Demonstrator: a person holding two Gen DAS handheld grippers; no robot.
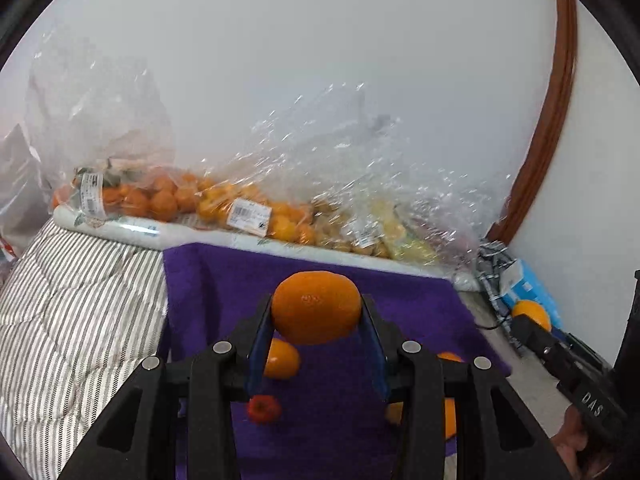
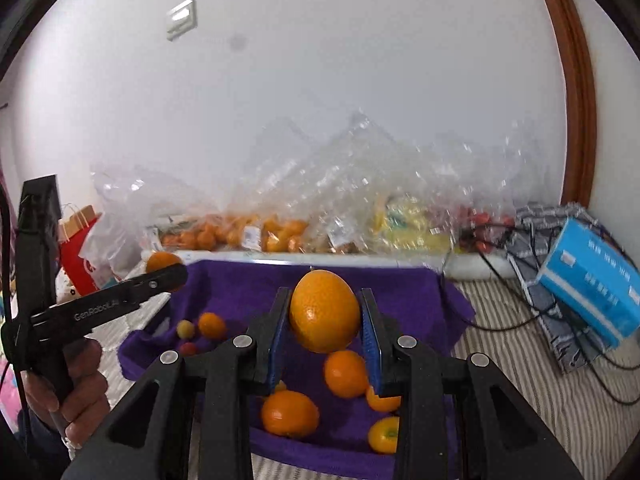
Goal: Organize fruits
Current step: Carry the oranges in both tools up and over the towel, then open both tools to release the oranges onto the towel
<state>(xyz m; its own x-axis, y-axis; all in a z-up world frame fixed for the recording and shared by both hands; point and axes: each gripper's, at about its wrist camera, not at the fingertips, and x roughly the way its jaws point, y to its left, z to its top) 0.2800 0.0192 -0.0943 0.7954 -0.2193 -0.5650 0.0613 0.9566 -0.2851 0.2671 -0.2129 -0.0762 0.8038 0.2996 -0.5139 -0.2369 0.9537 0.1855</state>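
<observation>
Above the purple cloth (image 1: 328, 432), left tongs (image 1: 316, 312) clamp a flattish orange (image 1: 316, 307) between blue pads, lifted clear of the loose fruit: small orange (image 1: 282, 358), red fruit (image 1: 263, 409). Right tongs (image 2: 325, 314) clamp a rounder orange (image 2: 324, 311) the same way, over more loose oranges (image 2: 290, 414) on the cloth, which lies on striped bedding (image 2: 520, 368). Clear bags of fruit (image 1: 224, 204) line the white wall behind; blue box (image 2: 592, 284) sits right, a hand (image 2: 76, 384) holds the left tool.
</observation>
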